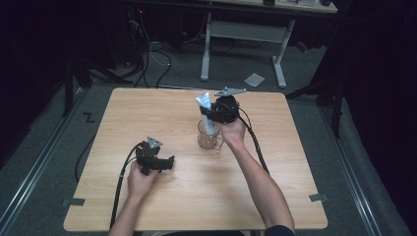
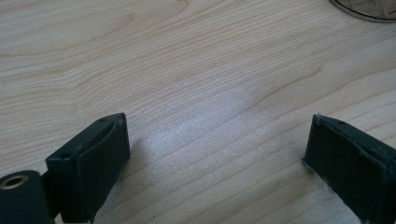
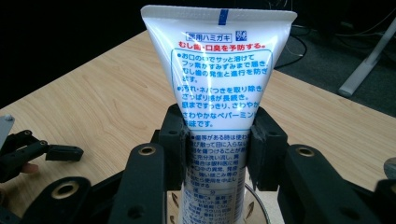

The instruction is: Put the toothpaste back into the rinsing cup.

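Holding a white tube point(image 3: 218, 93) with your right gripper point(image 3: 218, 144), you keep it standing straight up, its flat sealed end at the top of the right gripper view. The two black jaws press on the tube from both sides, about halfway down it. The tube has blue and red writing on it. Its bottom end goes down into a clear glass cup point(image 1: 209, 135), which sits near the middle of the high view on the wooden table point(image 1: 147, 108). In that view your right gripper point(image 1: 222, 112) is just above the cup, and the tube point(image 1: 205, 105) sticks up and leans a little to the left.

Your left gripper point(image 1: 156, 161) is lower and to the left in the high view, well apart from the cup. It is low over the table. In the left gripper view its jaws stand wide apart, with bare wood between them and nothing held. The rim of the cup point(image 2: 369, 11) peeks in at the upper right corner of that view.
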A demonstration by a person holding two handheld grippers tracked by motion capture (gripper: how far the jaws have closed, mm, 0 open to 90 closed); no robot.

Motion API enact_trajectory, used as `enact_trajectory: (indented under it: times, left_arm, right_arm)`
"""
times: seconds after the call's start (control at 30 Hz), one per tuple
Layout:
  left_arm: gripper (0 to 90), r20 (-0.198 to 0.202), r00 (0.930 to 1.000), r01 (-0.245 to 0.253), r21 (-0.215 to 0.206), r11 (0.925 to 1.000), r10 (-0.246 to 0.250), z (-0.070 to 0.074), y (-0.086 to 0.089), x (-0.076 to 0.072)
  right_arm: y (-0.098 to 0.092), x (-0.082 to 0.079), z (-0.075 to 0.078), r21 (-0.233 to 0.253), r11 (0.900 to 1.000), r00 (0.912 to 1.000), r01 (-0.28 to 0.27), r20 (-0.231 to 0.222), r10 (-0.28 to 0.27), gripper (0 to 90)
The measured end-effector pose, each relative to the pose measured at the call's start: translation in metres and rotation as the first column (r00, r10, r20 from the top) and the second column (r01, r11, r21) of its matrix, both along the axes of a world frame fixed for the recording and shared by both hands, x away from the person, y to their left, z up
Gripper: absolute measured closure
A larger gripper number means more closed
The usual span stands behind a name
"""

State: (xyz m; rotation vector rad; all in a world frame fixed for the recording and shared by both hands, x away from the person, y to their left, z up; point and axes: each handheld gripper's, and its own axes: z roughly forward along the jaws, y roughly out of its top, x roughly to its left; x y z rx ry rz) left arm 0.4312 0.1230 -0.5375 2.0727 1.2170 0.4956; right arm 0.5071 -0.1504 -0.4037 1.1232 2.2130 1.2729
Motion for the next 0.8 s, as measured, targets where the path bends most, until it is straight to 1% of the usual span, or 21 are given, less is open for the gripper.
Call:
enact_trajectory:
  times: [0.07,0.17,0.33,0.8]
  left_arm:
    - [6.8,0.0,1.0,0.0,0.0,1.0,0.0,0.0,0.0,0.0]
    - [6.8,0.0,1.0,0.0,0.0,1.0,0.0,0.0,0.0,0.0]
    - [6.8,-0.001,1.0,0.0,0.0,1.0,0.0,0.0,0.0,0.0]
    - [6.8,-0.001,1.0,0.0,0.0,1.0,0.0,0.0,0.0,0.0]
  right_arm:
    - [0.001,0.0,-0.001,-0.002,1.0,1.0,0.0,0.003,0.0,63.7]
    - [0.003,0.001,-0.003,-0.018,1.0,1.0,0.0,0.003,0.0,63.6]
    - [0.004,0.0,-0.008,-0.032,0.999,1.0,-0.001,-0.007,0.001,63.5]
    - [0.004,-0.002,-0.018,-0.044,0.999,0.9997,-0.005,-0.024,0.004,62.8]
